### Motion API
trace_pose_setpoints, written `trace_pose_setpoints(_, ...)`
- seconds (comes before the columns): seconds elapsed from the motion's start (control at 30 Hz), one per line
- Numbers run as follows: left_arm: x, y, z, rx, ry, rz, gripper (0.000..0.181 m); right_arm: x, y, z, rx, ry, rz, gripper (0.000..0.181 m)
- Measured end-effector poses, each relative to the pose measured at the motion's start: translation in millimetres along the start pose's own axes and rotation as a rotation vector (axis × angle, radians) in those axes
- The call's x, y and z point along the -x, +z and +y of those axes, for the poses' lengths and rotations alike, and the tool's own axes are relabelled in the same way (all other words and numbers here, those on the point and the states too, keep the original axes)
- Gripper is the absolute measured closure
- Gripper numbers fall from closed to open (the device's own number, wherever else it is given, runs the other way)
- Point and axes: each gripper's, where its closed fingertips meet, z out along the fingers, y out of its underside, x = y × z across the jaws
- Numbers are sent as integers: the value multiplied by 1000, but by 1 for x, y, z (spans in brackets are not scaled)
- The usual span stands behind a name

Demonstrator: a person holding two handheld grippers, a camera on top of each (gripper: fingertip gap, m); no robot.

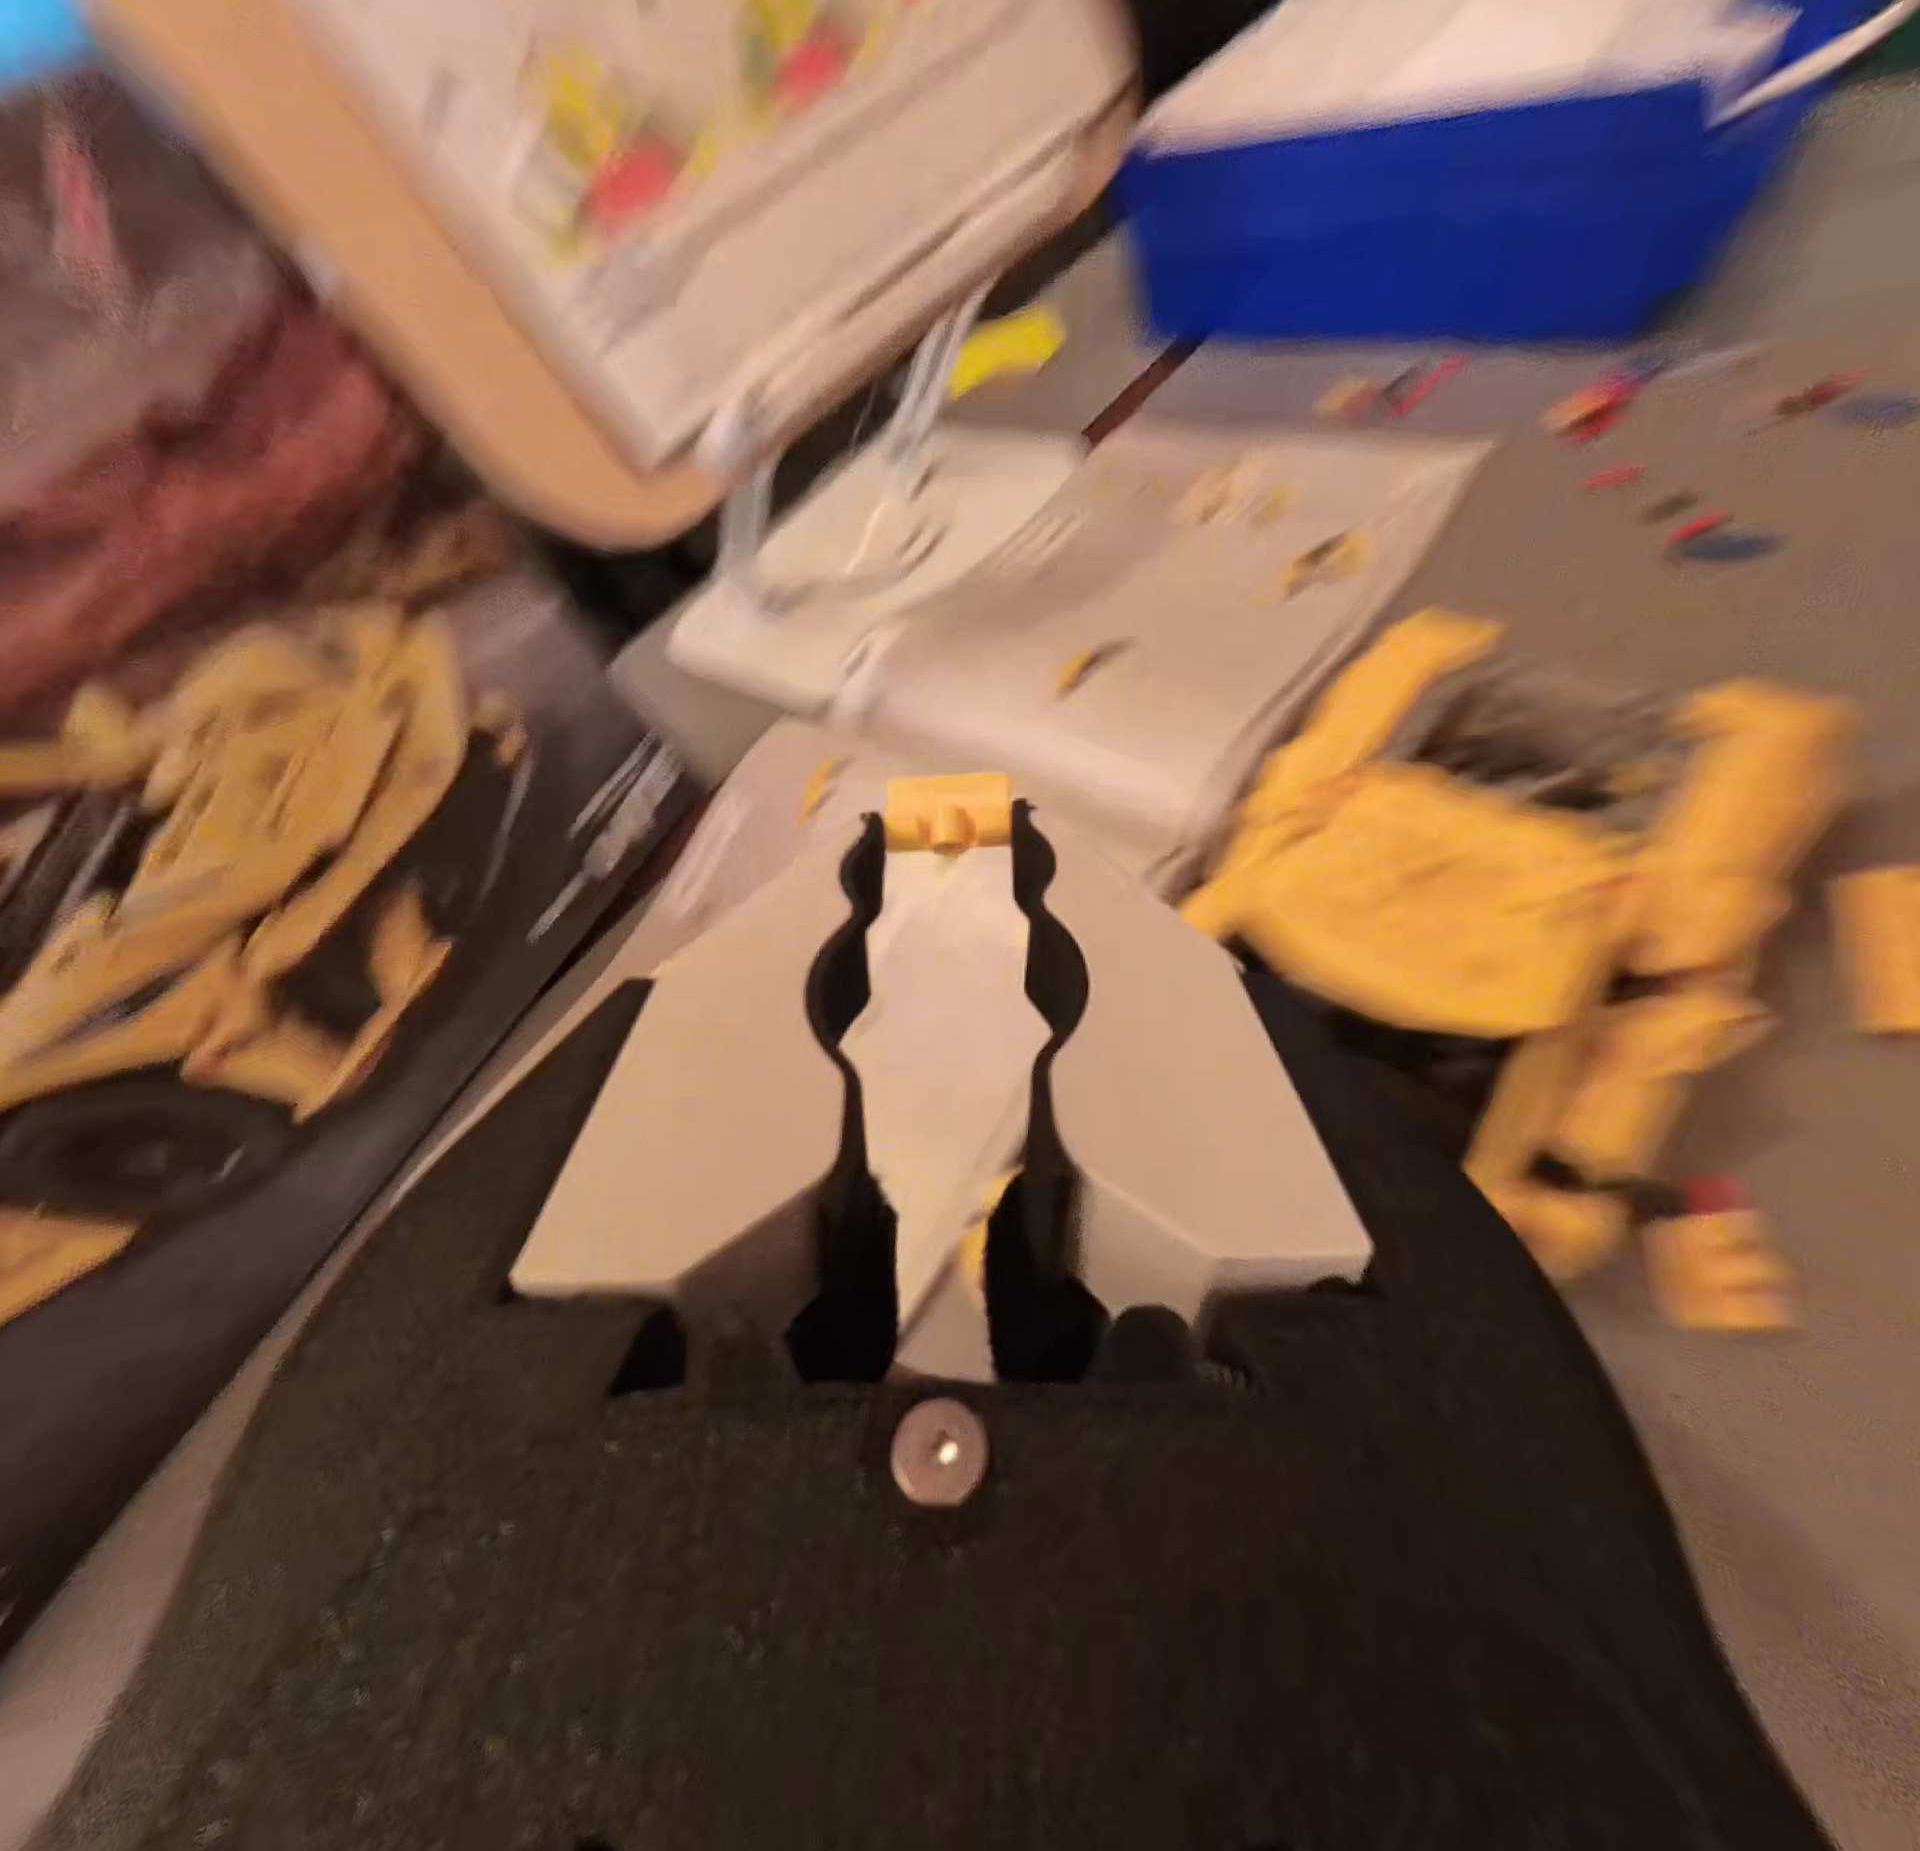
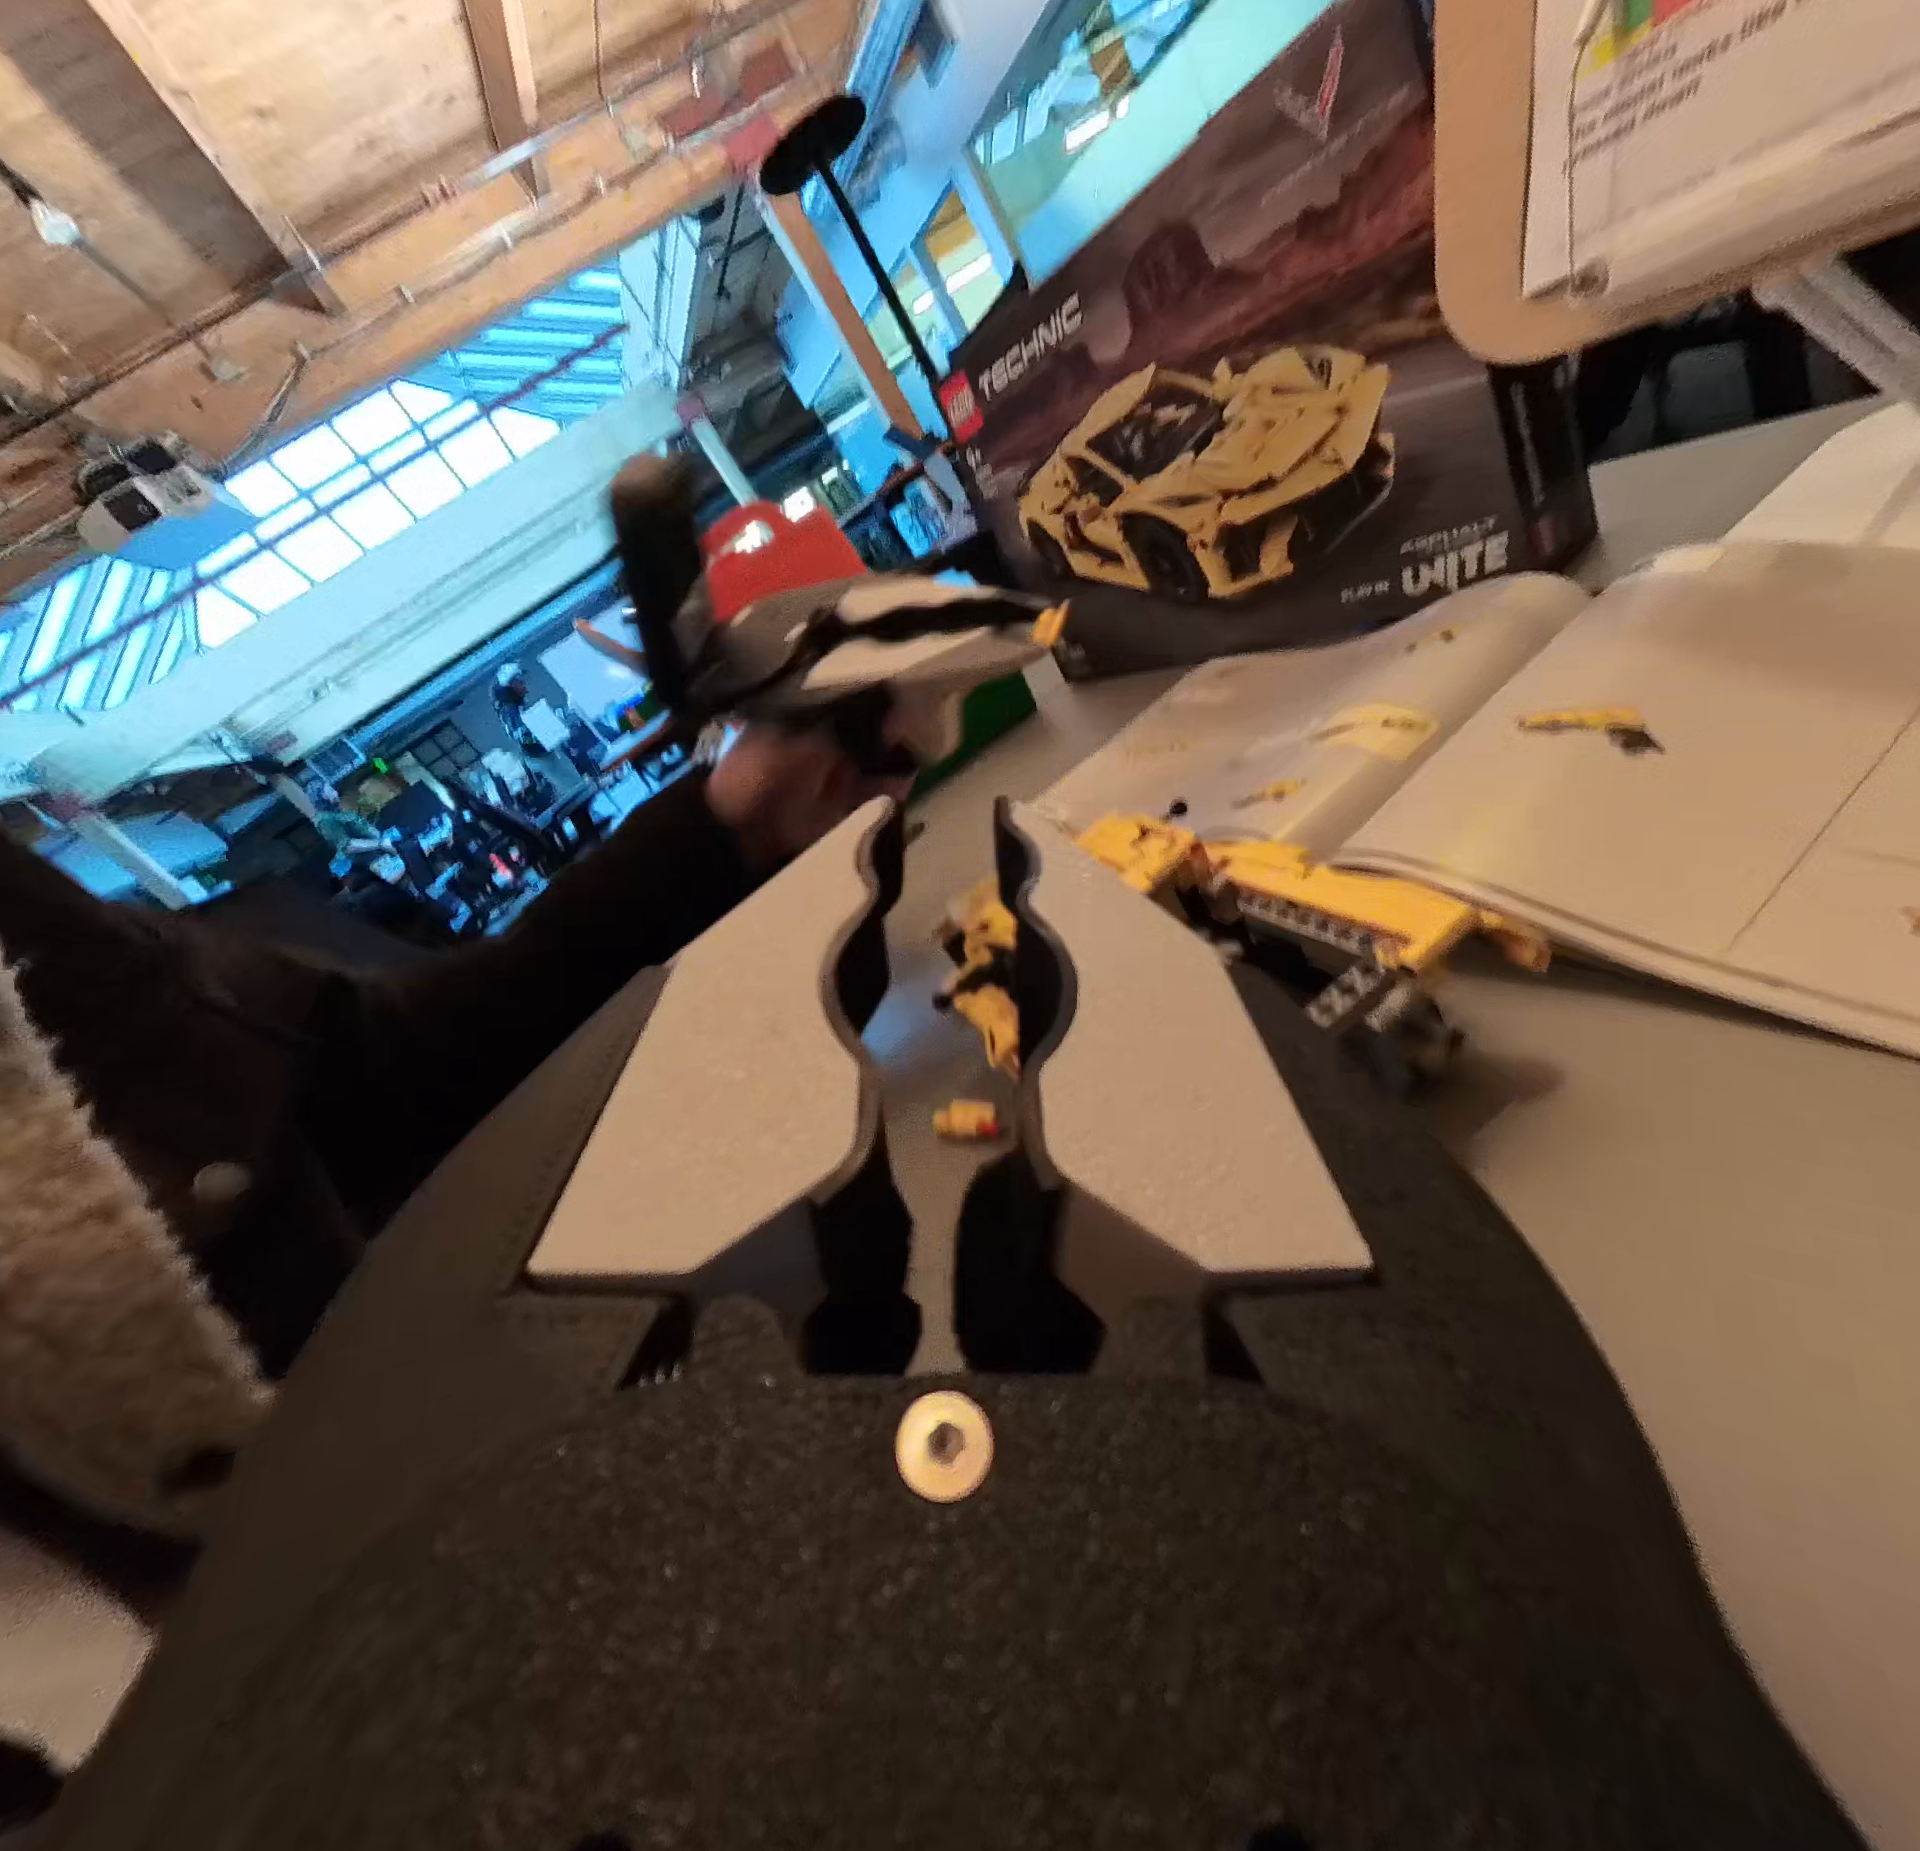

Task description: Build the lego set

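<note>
My left gripper [image 1: 948, 833] is shut on a small yellow lego piece [image 1: 948, 800], pinched at the very fingertips above the table; this view is blurred. The partly built yellow lego model [image 1: 1455, 918] lies to its right. In the right wrist view my right gripper [image 2: 945, 830] has its jaws a little apart with nothing between them, just above the table near the yellow model [image 2: 1309, 897]. The left gripper [image 2: 1023, 629] shows farther off there, raised, with the yellow piece [image 2: 1051, 625] at its tip. A small yellow and red piece [image 2: 966, 1119] lies on the table between my right fingers.
An open instruction booklet [image 2: 1610, 762] lies behind the model. The lego box [image 2: 1247, 451] stands at the back. A board with a printed sheet [image 1: 675, 139] overhangs the table. A blue bin [image 1: 1434, 212] and several loose small pieces [image 1: 1621, 430] sit at the far right. Tip to tip, the grippers are about 20 cm apart.
</note>
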Motion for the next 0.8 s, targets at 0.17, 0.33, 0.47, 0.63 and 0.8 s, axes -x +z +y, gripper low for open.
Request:
trace_pose_setpoints(0.17, -129, -28, -80, -192, 134, 34, 157, 33, 31, 1, -46, 150, -129, 149)
trace_pose_setpoints(0.33, -189, -34, -94, -228, 304, 5, 157, 55, 21, 4, -122, 316, -230, 164)
trace_pose_setpoints(0.47, -211, -38, -99, -247, 351, 15, 158, 55, 7, 14, -95, 375, -230, 180)
trace_pose_setpoints(0.63, -229, -52, -99, -262, 334, 142, 157, 62, -5, 25, 91, 286, -248, 180)
trace_pose_setpoints(0.8, -239, -71, -84, -184, 267, 472, 150, 80, -21, 52, 462, 99, -378, 180)
